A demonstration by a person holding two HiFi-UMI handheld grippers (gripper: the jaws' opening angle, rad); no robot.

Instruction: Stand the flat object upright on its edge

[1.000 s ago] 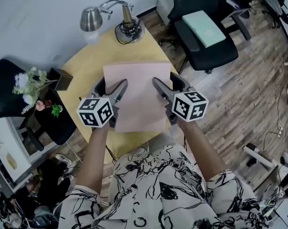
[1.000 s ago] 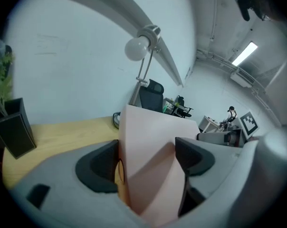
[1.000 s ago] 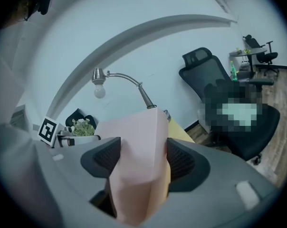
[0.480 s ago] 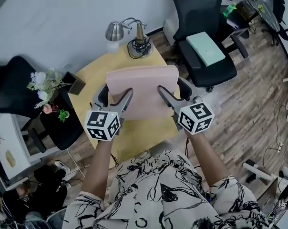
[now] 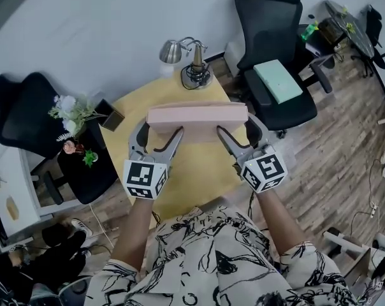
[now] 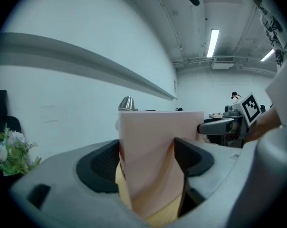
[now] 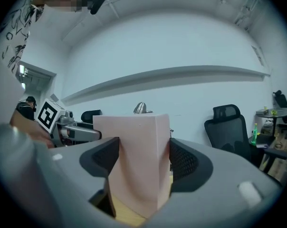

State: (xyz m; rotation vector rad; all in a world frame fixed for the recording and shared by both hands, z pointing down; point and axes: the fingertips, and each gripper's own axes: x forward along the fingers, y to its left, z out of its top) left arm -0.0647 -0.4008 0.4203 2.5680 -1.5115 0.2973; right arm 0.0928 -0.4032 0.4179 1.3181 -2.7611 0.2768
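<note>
Both grippers hold a thick pink foam slab [image 5: 197,115] upright over the round yellow table [image 5: 187,178]; from the head view only its top edge and a strip of its face show. My left gripper [image 5: 159,133] is shut on the slab's left end, one finger on each face. My right gripper [image 5: 239,131] is shut on the right end the same way. The left gripper view has the slab [image 6: 155,151] pinched between the dark pads [image 6: 192,156]. The right gripper view shows the slab [image 7: 136,163] squeezed in at the pads [image 7: 182,160]. Whether its lower edge touches the table is hidden.
A silver desk lamp [image 5: 173,50] and its coiled cable [image 5: 197,75] stand at the table's far edge. A black office chair with a green pad [image 5: 278,81] is at the right, another black chair [image 5: 17,116] at the left. Flowers [image 5: 68,110] and a small dark box [image 5: 111,115] sit left of the table.
Both grippers have risen together and rolled, so the slab has swung from lying nearly flat to standing on its long edge. Both grips have stayed on its ends.
</note>
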